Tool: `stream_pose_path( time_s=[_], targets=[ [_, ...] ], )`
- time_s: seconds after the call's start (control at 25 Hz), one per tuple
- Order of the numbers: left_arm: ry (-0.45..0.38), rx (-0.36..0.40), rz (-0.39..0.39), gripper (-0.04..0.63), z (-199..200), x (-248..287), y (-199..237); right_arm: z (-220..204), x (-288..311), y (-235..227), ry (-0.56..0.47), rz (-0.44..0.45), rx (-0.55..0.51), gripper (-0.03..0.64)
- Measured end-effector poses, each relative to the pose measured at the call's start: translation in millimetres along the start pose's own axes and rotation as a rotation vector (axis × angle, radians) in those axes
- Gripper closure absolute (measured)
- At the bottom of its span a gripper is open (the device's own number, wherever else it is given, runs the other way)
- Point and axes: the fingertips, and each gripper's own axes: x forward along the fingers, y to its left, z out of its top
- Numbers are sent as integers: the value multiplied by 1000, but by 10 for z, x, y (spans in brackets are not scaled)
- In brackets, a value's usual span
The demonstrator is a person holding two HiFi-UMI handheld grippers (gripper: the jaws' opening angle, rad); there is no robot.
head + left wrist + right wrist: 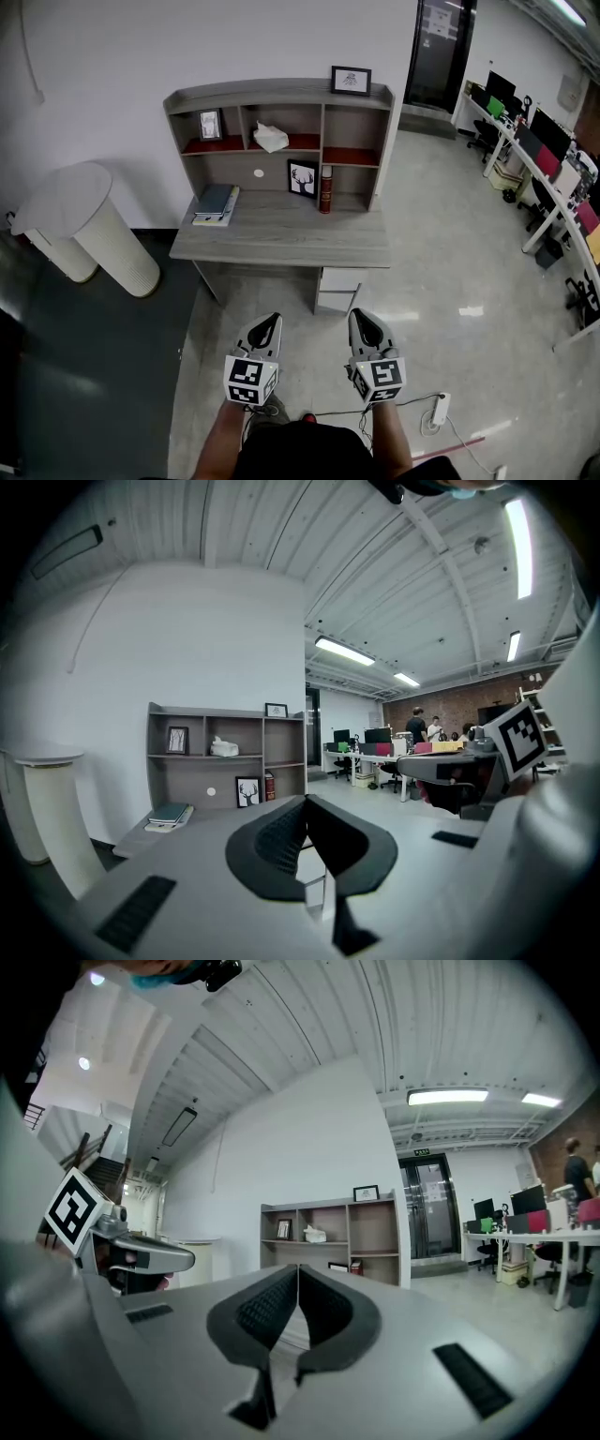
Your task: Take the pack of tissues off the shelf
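The white pack of tissues (271,137) lies in the middle upper compartment of the grey desk shelf (281,92); it shows small in the left gripper view as the tissues (224,748) and in the right gripper view as the tissues (314,1234). My left gripper (272,323) and right gripper (358,318) are held side by side over the floor, well short of the desk (281,244). Both are shut with nothing between their tips. In their own views the left gripper (306,800) and right gripper (297,1267) point toward the shelf.
Books (216,202) lie on the desk's left; a deer picture (302,178) and a red book (326,189) stand at the back. Two photo frames (351,81) sit on the shelf. Round white stands (89,225) lie at the left. Office desks and chairs (534,159) line the right; a power strip (438,411) is on the floor.
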Motion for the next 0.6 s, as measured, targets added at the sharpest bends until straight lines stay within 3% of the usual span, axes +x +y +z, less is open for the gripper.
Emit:
stream_pose_path(
  time_s=[0.6],
  targets=[
    [13, 2, -29, 589, 238, 1000, 632, 9, 1025, -297, 35, -11, -2, 588]
  ],
)
